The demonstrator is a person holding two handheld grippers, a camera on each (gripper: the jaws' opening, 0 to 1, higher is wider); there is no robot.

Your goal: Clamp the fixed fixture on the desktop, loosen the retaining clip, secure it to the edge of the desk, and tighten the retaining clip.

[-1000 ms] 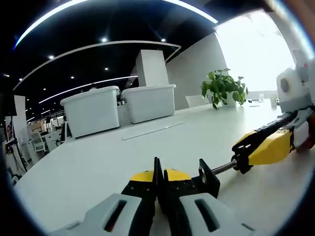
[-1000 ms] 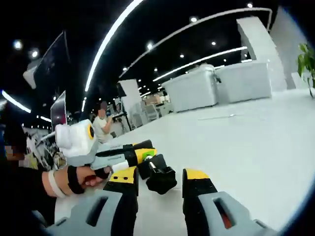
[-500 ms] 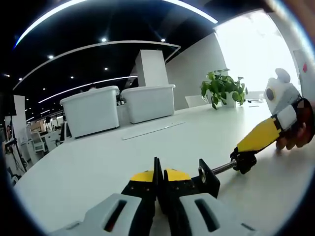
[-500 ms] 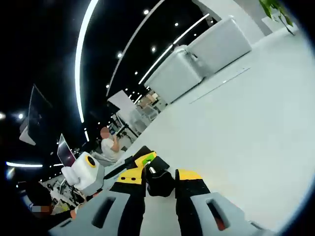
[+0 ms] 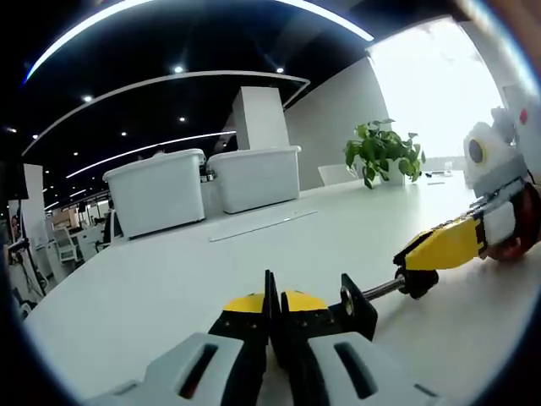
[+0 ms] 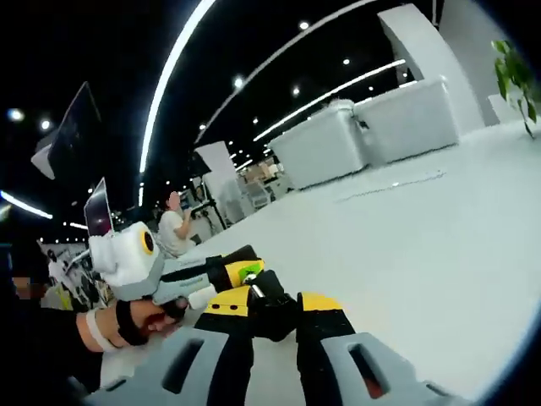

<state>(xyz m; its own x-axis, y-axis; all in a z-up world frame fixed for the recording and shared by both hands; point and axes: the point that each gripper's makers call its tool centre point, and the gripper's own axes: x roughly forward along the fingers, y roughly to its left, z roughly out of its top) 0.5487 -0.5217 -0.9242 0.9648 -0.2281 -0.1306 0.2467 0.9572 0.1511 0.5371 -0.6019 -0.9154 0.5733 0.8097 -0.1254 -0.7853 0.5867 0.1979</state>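
Observation:
My left gripper (image 5: 272, 306) is at the bottom of the left gripper view, shut on a thin black plate of the clamp fixture (image 5: 360, 309). From the fixture's black bracket a metal screw rod (image 5: 385, 289) runs right to a black knob (image 5: 417, 281). The right gripper (image 5: 420, 272) comes in from the right with its yellow-tipped jaws shut on that knob. In the right gripper view the knob (image 6: 269, 306) sits between my right gripper (image 6: 272, 308) jaws. The left gripper (image 6: 221, 276) lies beyond, held by a hand (image 6: 139, 317). Everything rests low over the white desk (image 5: 169, 279).
Two white lidded bins (image 5: 156, 190) (image 5: 254, 176) stand at the desk's far side, with a long flat strip (image 5: 262, 224) lying before them. A potted plant (image 5: 385, 150) is at the far right. A seated person (image 6: 175, 227) is in the background.
The right gripper has swung and rolled about the knob while staying shut on it, tilting its view one way and back. The left gripper and fixture have stayed still.

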